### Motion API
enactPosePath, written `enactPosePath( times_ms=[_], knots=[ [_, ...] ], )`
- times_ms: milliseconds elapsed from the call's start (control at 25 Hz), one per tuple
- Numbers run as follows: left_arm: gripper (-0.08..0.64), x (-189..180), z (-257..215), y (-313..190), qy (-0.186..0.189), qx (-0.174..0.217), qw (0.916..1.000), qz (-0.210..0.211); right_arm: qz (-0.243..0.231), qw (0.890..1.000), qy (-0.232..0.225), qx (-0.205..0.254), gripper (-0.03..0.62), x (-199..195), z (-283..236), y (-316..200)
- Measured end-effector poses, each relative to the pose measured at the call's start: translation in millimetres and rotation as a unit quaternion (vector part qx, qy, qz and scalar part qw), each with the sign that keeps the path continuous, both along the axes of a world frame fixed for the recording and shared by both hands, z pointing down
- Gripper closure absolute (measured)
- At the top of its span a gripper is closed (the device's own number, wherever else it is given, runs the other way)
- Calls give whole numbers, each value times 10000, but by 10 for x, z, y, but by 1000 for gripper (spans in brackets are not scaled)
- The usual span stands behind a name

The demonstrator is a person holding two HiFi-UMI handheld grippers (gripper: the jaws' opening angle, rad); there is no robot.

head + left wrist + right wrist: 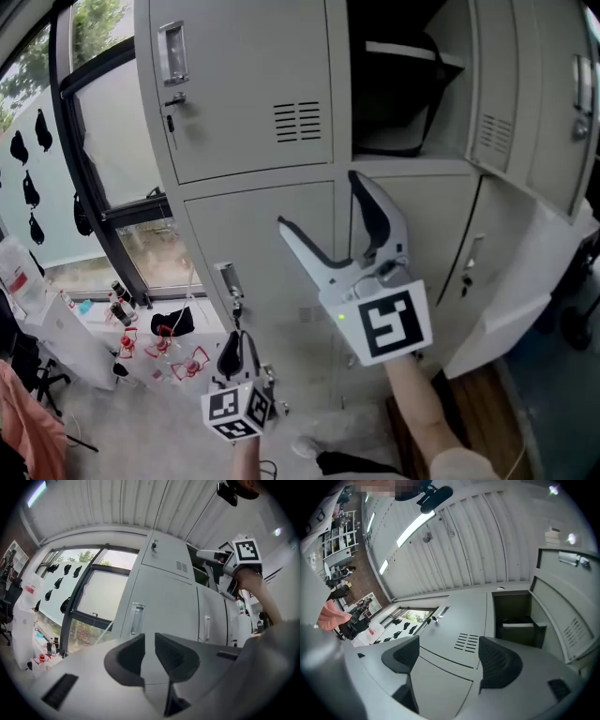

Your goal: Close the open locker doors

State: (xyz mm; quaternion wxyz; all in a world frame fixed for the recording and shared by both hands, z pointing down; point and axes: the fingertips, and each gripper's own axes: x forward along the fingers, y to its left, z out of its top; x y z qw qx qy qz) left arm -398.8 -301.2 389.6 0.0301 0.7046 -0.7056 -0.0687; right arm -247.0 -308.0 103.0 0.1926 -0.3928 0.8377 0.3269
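A bank of grey lockers [253, 112] fills the head view. The upper compartment [403, 84] stands open with a dark bag inside. Its door [525, 103] is swung out to the right. Lower right, another door [516, 272] hangs ajar. My right gripper [323, 211] is raised in front of the lockers, just below that open compartment, open and empty. My left gripper [232, 343] hangs low near the lower left door's handle [228, 279], jaws together with nothing between them. The right gripper view shows the open compartment [515, 620] and its door [562, 620] beyond my right gripper [447, 653].
A window with a dark frame [89, 169] stands left of the lockers. Below it, a white table [70, 337] carries small bottles and red items. Pink cloth [23, 422] is at the bottom left. A wooden floor patch [487, 403] lies at lower right.
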Motion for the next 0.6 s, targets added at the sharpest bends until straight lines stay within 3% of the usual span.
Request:
enactPosePath(
  times_ms=[240,600],
  knots=[
    [511,637,-129,2,-305,74,9972,684,770,9968,-130,-183,219,683,212,5],
    [511,1463,-190,-323,-404,88,9862,1606,1402,9872,-570,-511,219,1749,215,-66]
  ],
)
